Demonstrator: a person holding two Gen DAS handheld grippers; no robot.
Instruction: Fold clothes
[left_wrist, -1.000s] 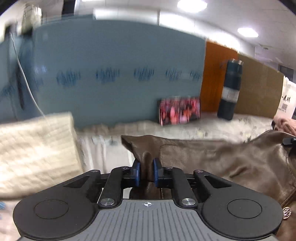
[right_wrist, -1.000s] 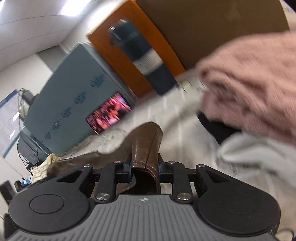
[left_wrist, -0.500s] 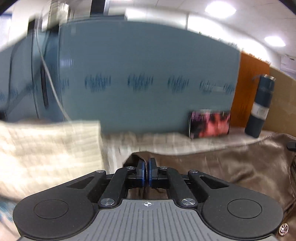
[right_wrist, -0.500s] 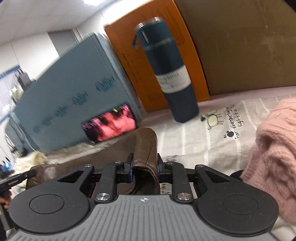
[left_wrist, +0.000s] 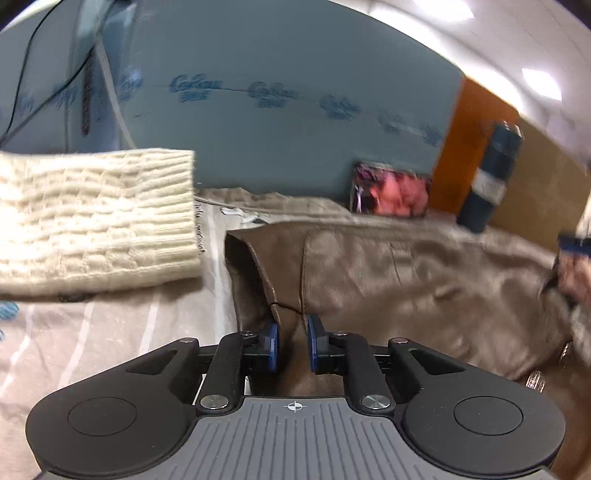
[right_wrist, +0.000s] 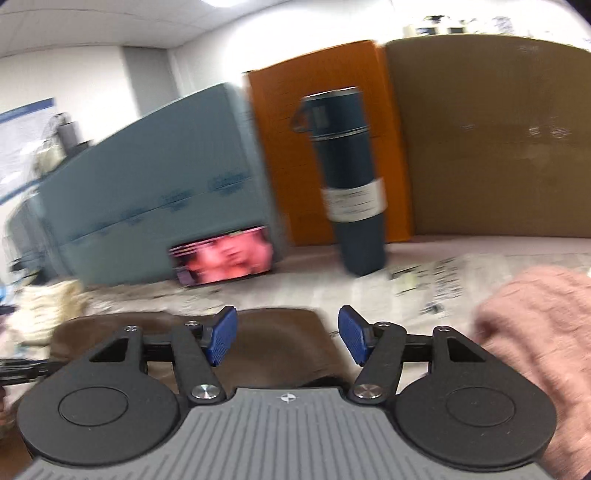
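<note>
The brown leather garment (left_wrist: 406, 273) lies spread across the middle of the left wrist view on the striped sheet (left_wrist: 92, 332), one fold seemingly laid down and more left to do, while a cream knit (left_wrist: 92, 221) at left and a pink knit (right_wrist: 535, 350) at lower right look already folded. The left gripper (left_wrist: 291, 345) is opening, its pads just apart with leather between them; the right gripper (right_wrist: 288, 339) is opening wide above the leather, holding nothing. A second ago both clamped a raised edge of the garment, which now lies flat.
</note>
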